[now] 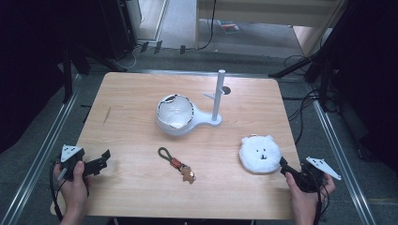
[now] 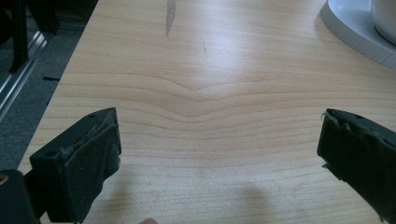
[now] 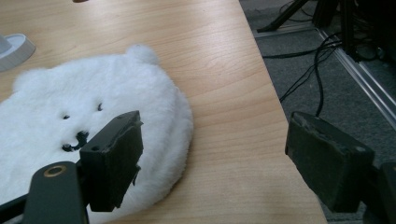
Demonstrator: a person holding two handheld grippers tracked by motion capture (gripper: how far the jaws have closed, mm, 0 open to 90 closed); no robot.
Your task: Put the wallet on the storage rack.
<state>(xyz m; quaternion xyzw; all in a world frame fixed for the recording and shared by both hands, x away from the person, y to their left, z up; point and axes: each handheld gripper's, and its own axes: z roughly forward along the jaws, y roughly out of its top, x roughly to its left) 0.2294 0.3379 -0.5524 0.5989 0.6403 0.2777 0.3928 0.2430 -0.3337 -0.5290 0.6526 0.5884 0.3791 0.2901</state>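
A white fluffy bear-face pouch (image 1: pixel 260 153) lies flat on the wooden table (image 1: pixel 131 98) at the front right. My right gripper (image 1: pixel 283 165) is open just off the pouch's near right edge. In the right gripper view the pouch (image 3: pixel 70 116) lies behind the left jaw of my right gripper (image 3: pixel 214 123), with bare wood in the gap. A keychain (image 1: pixel 177 164) with a dark loop and a brown charm lies at the front centre. My left gripper (image 1: pixel 105 158) stands open over the front left of the table, and the gap of my left gripper (image 2: pixel 219 122) has nothing in it.
A white bowl (image 1: pixel 174 114) sits on a white stand with an upright pole (image 1: pixel 218 93) in the middle of the table; the stand's base (image 2: pixel 355 28) shows in the left gripper view. The table's right edge (image 3: pixel 261 84) drops to a floor with cables and rails.
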